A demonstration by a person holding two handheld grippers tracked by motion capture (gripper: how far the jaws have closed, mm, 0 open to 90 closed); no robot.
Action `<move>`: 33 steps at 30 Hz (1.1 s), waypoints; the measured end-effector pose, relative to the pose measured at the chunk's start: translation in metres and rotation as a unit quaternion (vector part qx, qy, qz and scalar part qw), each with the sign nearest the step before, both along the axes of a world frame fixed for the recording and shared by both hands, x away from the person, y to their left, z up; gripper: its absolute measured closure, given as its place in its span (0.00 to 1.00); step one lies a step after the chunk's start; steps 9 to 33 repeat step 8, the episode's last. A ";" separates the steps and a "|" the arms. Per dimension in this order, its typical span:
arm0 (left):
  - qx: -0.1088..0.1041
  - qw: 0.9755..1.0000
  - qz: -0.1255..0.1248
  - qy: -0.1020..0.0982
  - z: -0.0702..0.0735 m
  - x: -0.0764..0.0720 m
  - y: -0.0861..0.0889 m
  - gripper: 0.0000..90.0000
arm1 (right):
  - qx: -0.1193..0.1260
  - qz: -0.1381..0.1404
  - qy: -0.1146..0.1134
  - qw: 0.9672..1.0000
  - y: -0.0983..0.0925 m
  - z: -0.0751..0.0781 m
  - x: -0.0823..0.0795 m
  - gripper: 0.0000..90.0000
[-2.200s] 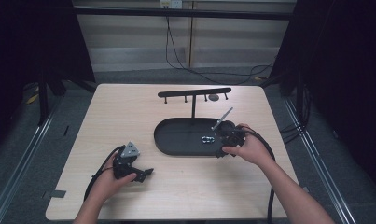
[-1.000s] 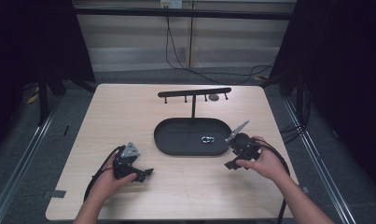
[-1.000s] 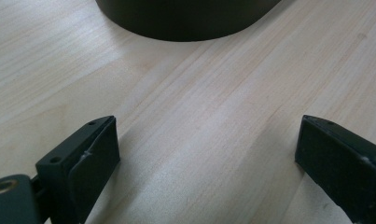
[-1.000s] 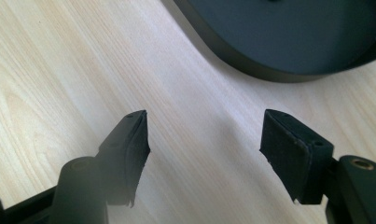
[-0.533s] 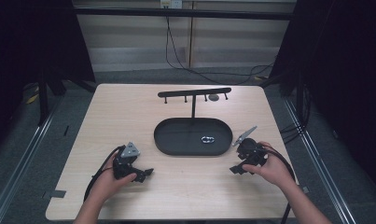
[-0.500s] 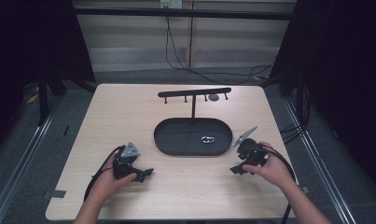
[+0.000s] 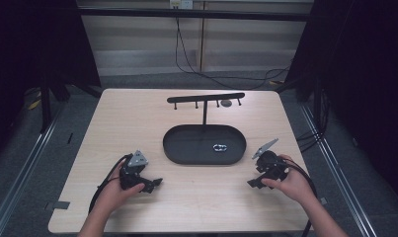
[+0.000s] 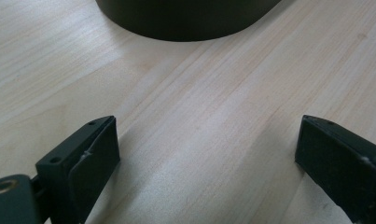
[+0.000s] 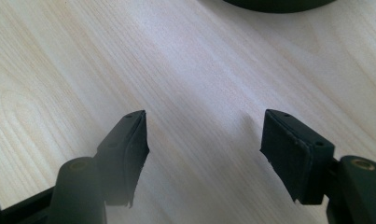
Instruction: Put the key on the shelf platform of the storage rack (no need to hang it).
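A pale wooden rectangular table (image 7: 137, 123) carries a black oval tray (image 7: 186, 145) at its middle, with a thin black T-shaped stand (image 7: 205, 98) rising at the tray's far edge.

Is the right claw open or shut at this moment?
Open. The right claw has its jaws wide apart over bare table, with nothing between them.
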State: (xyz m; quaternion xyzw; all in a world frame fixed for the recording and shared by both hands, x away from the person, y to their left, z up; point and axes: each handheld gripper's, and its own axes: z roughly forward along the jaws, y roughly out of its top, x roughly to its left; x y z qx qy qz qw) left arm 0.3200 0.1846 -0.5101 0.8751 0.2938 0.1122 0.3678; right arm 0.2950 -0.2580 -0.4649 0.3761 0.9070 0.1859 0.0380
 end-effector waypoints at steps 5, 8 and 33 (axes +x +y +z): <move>0.000 1.000 0.000 0.000 0.000 0.000 0.000 0.07 | -0.001 0.002 -0.004 1.000 0.000 -0.001 0.000 0.35; 0.000 1.000 0.000 0.000 0.000 0.000 0.000 0.07 | -0.003 0.003 -0.005 1.000 0.001 -0.002 0.000 0.35; 0.000 1.000 0.000 0.000 0.000 0.000 0.000 0.07 | -0.003 0.003 -0.005 1.000 0.001 -0.002 0.000 0.35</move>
